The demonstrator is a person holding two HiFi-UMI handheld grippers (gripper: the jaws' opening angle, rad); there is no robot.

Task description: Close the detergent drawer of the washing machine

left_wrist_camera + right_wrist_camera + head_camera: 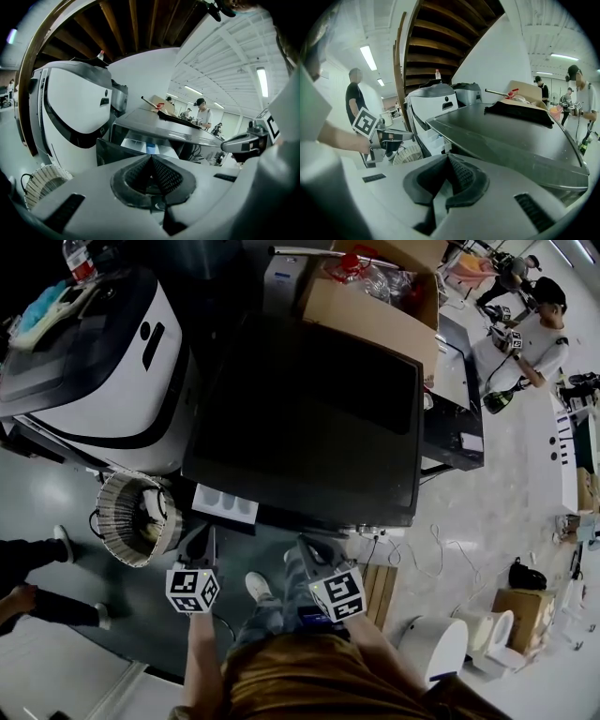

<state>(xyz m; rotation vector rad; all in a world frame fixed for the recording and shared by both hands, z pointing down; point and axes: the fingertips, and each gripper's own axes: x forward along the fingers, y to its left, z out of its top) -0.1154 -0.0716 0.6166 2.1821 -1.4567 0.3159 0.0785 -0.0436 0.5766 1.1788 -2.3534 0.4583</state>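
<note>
The washing machine [309, 418] has a dark flat top and fills the middle of the head view. Its white detergent drawer [225, 502] sticks out of the front at the machine's left corner, and its compartments show in the left gripper view [147, 146] and the right gripper view [435, 137]. My left gripper [203, 540] hovers just below the drawer, a short way in front of it, shut on nothing [151, 159]. My right gripper [314, 551] hangs before the machine's front, right of the drawer, also shut and empty [447, 160].
A white appliance [103, 362] stands left of the washing machine. A round wicker basket [131, 517] sits on the floor beside the drawer. A cardboard box [375, 296] lies behind the machine. One person [534, 334] stands far right, and another's legs [37, 577] are at left.
</note>
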